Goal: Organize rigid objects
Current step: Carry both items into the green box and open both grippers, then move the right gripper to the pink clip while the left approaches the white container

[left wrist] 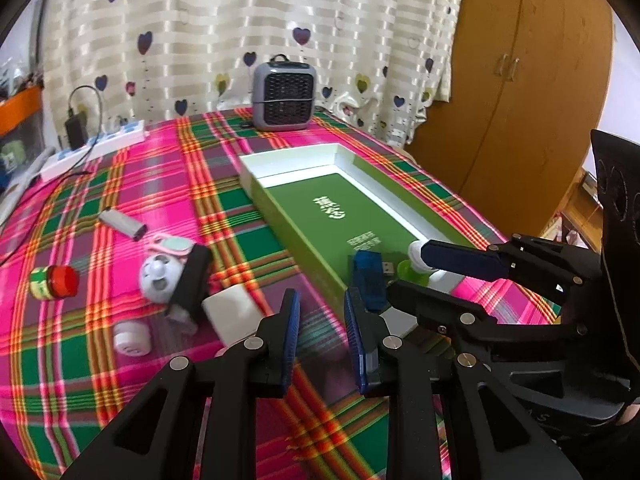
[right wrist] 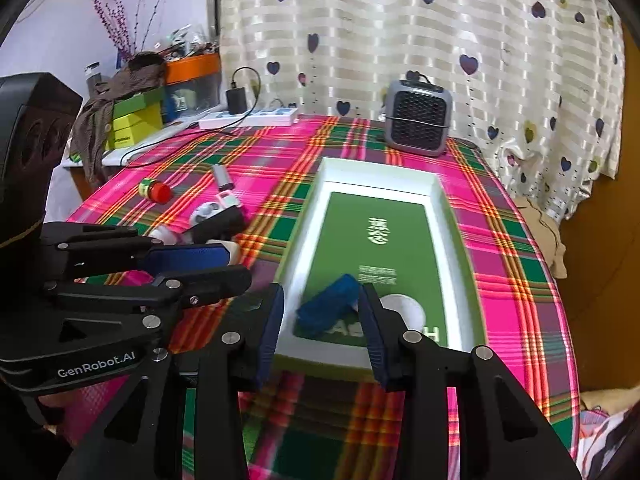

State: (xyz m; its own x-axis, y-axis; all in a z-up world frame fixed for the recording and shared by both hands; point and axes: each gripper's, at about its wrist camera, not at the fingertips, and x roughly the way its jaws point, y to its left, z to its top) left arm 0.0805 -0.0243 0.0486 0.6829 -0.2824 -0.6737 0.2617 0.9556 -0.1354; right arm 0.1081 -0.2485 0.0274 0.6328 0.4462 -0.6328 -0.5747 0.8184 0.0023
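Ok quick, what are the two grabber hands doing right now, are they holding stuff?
Left gripper: closed, holding nothing.
Right gripper: open, holding nothing.

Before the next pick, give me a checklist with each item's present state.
1. Left gripper empty: ok, nothing between the jaws.
2. Left jaws wide enough for a pick: not ok, nearly shut.
3. Right gripper empty: ok, jaws open; the blue stick lies in the box.
4. Room in the box: ok, floor mostly bare.
5. Everything boxed: not ok, the jar, the white block and other bits lie on the cloth.
6. White block free of the black piece beside it: cannot tell.
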